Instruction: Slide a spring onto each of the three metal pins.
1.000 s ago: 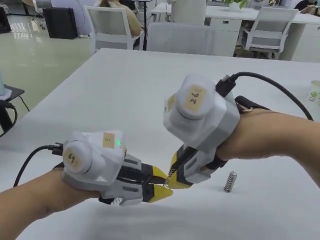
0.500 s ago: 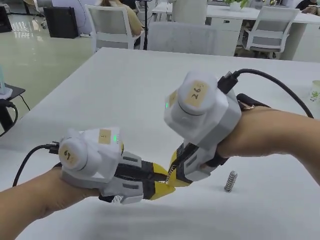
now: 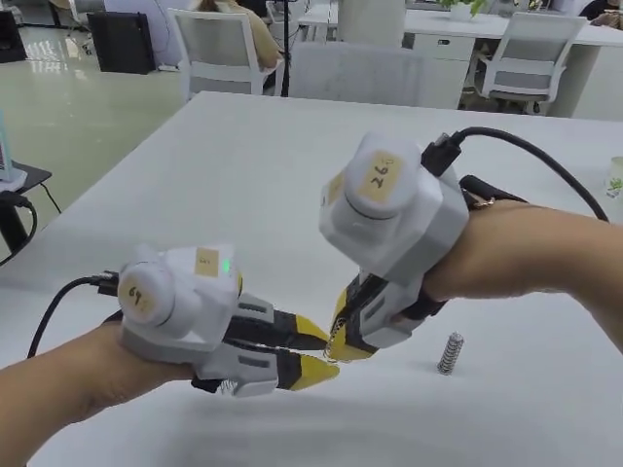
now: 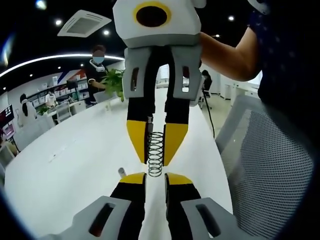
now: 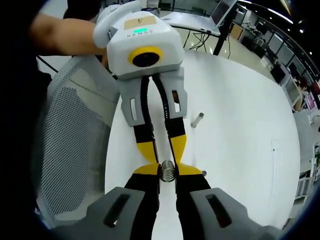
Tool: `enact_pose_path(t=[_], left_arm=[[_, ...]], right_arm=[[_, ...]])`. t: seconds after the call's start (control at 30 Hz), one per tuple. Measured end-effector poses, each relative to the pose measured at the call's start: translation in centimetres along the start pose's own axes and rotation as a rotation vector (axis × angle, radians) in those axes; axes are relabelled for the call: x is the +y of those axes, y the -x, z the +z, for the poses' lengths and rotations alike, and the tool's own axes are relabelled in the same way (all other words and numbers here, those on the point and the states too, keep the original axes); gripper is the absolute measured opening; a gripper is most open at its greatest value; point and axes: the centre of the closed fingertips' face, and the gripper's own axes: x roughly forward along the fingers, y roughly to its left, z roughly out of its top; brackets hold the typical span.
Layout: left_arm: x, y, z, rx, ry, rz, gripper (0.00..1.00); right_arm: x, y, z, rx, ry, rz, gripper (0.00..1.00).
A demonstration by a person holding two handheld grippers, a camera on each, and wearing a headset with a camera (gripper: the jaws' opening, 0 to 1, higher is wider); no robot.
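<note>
My right gripper point(image 3: 341, 342) reaches down from the right and is shut on a small steel spring point(image 4: 156, 150), held across its coils between the yellow fingertips point(image 4: 136, 137). In the right gripper view the spring point(image 5: 168, 171) shows end-on between my own tips. My left gripper point(image 3: 316, 353) meets it tip to tip from the left. Its jaws stand a narrow gap apart, and the spring's lower end sits at that gap point(image 4: 155, 176). I see no pin between them. A second spring point(image 3: 449, 352) lies on the white table point(image 3: 243, 175) just right of the grippers.
A short metal cylinder point(image 5: 197, 120) lies on the table beyond the left gripper. A small upright piece point(image 4: 120, 172) stands on the table beside my left jaws. Office chairs point(image 3: 219, 49) and desks stand past the table's far edge, and a person point(image 4: 97, 65) stands farther off.
Both grippers stay tip to tip with the spring between them. The left gripper has shifted slightly, and its jaws look a little wider apart.
</note>
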Motion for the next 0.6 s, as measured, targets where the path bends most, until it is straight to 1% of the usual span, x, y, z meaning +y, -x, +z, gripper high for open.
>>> enact_pose_path(t=[0.2, 0.33, 0.43, 0.53, 0.6], left_arm=[[0.3, 0.6, 0.0, 0.003, 0.012, 0.013, 0.13], [0.3, 1.0, 0.1, 0.003, 0.019, 0.014, 0.18], [0.3, 1.3, -0.1, 0.009, 0.020, 0.016, 0.20], [0.5, 1.8, -0.5, 0.021, 0.030, 0.026, 0.23], [0.6, 2.2, -0.6, 0.020, 0.039, 0.032, 0.25]], right_arm=[[-0.1, 0.0, -0.3, 0.014, 0.001, 0.003, 0.09], [-0.1, 0.0, -0.7, 0.026, 0.003, 0.004, 0.09], [-0.1, 0.0, -0.8, 0.030, 0.004, 0.005, 0.09], [-0.1, 0.0, -1.0, 0.036, 0.004, 0.006, 0.09], [-0.2, 0.1, -1.1, 0.041, 0.006, 0.004, 0.09]])
